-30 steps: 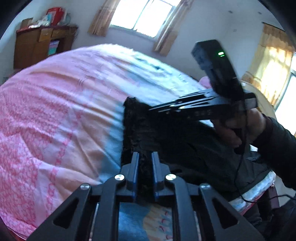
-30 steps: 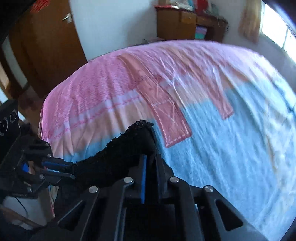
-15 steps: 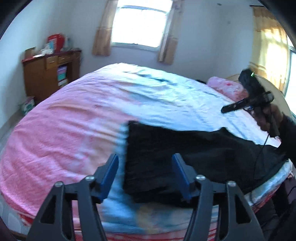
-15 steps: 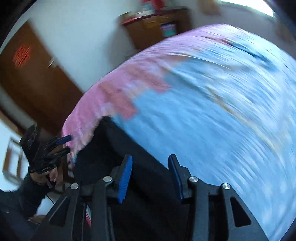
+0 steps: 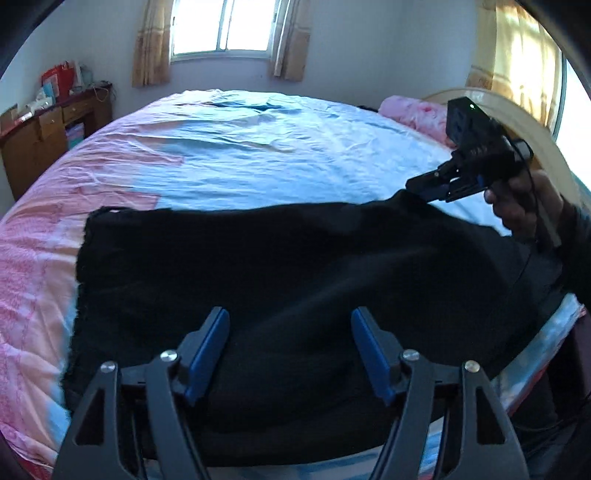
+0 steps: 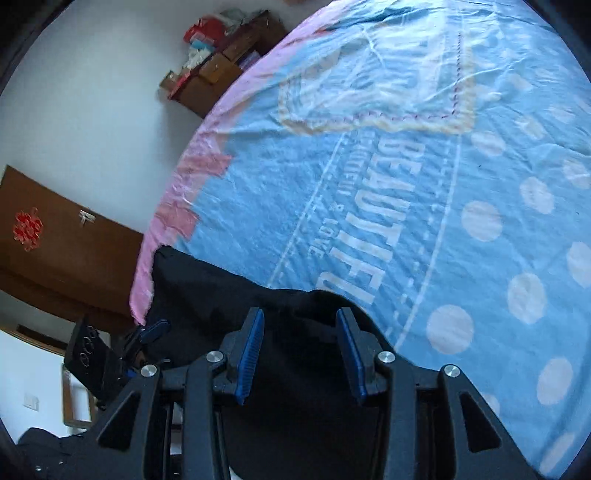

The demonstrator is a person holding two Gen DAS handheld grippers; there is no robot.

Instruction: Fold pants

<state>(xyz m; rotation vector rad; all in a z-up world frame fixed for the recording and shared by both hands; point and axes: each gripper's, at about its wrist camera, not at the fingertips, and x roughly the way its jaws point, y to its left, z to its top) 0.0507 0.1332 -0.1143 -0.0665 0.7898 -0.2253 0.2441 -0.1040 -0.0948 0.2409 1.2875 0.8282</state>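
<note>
Black pants (image 5: 280, 280) spread flat along the near edge of a bed (image 5: 258, 147), over a blue-and-pink sheet (image 6: 443, 184) printed with white dots and the word BEAUTIFUL. Left gripper (image 5: 290, 343) poised above the cloth, blue-padded fingers (image 5: 207, 347) spread wide, just been opening further — nothing caught between the pads, only the dark fabric lying below. Right gripper (image 6: 299, 350) likewise parted, though less widely, jaws just opened off the cloth; pads clear of the raised fold of pants (image 6: 317, 306) under them. Seen from the left wrist: right gripper (image 5: 428, 186) at the far right corner of the garment, tips just at the fabric's edge, held in a hand (image 5: 524, 206) in a dark sleeve. Seen from the right wrist: left gripper (image 6: 147, 332) down at the opposite end of the pants, beside the pink border. Beyond the bed — a wooden cabinet (image 5: 48, 140) with clutter on top, a curtained window (image 5: 221, 29), a brown door (image 6: 55, 251) with a red ornament.
</note>
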